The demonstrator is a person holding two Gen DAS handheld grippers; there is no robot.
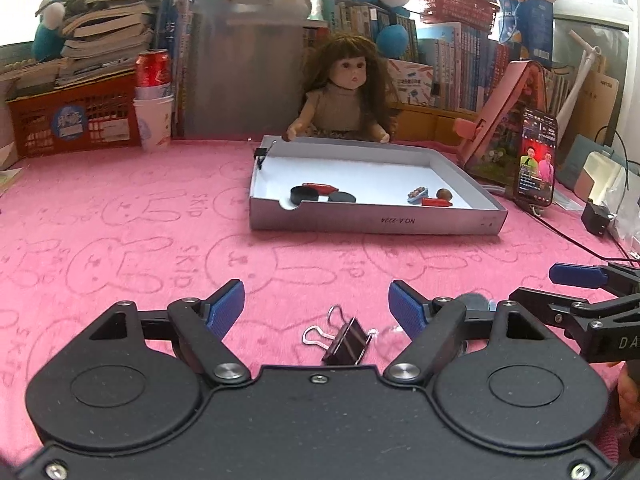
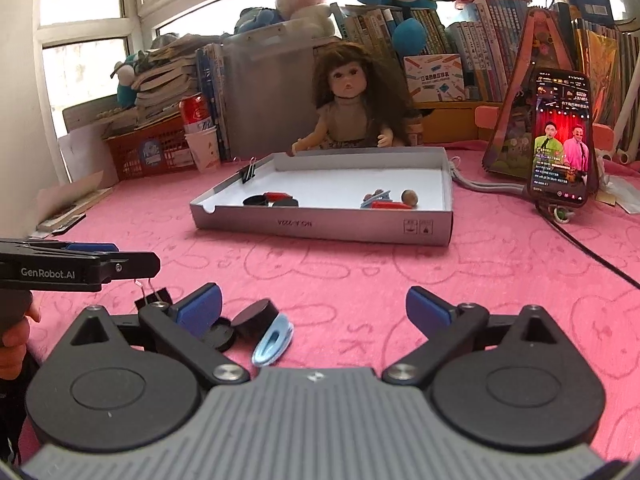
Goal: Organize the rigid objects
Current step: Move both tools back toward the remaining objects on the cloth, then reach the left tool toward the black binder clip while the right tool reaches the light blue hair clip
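My left gripper (image 1: 316,300) is open low over the pink cloth. A black binder clip (image 1: 344,344) with silver handles lies between its blue pads, touching neither. My right gripper (image 2: 314,300) is open wide with nothing pressed between its pads. Near its left finger lie a black disc (image 2: 256,318), a second flat black disc (image 2: 218,334) and a light blue clip (image 2: 272,342). The grey tray (image 1: 376,222) ahead holds black discs (image 1: 304,194), red pieces, a small blue piece and a brown nut (image 1: 444,194). The left gripper (image 2: 154,264) hangs over the binder clip (image 2: 154,298).
A doll (image 1: 348,92) sits behind the tray. A binder clip (image 1: 261,156) is clamped to the tray's far left corner. A lit phone (image 2: 560,140) with its cable stands at the right. A red can on paper cups (image 1: 154,100), an orange basket and book stacks line the back.
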